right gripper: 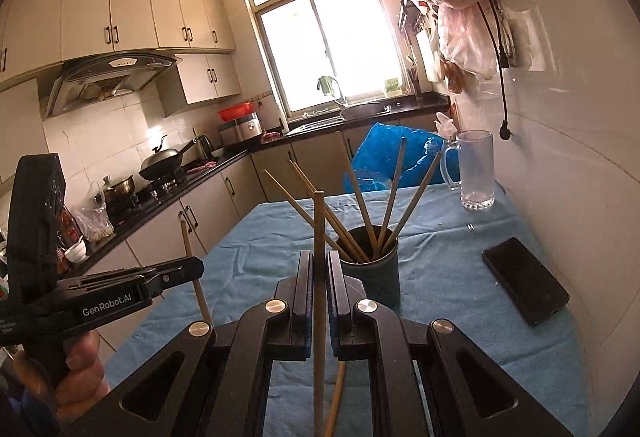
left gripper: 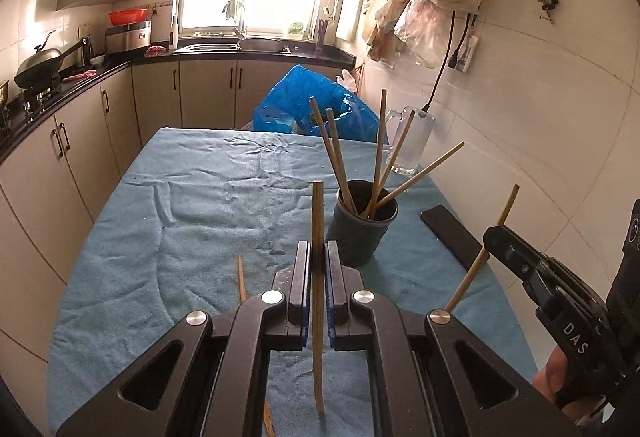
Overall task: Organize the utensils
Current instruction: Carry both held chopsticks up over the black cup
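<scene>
The left gripper (left gripper: 319,257) has its jaws clenched on a single wooden chopstick (left gripper: 318,277) that stands nearly upright between the blue pads, its top above the fingertips and its lower end hanging down over the blue cloth (left gripper: 192,197) that covers the tabletop. The right gripper (right gripper: 319,265) likewise grips a wooden chopstick of its own (right gripper: 319,277), also close to upright. Both are held above the tabletop, just on the near side of a dark cup (left gripper: 362,233), which stands upright on the cloth and already carries several chopsticks (left gripper: 380,157) fanned outward from its mouth. More loose chopsticks (left gripper: 241,279) lie on the cloth below the grippers. A black phone (right gripper: 526,279) lies flat to the right of the cup, near the tiled wall, and a clear glass mug (right gripper: 474,173) stands at the far right corner in front of a blue plastic bag (left gripper: 304,105).
</scene>
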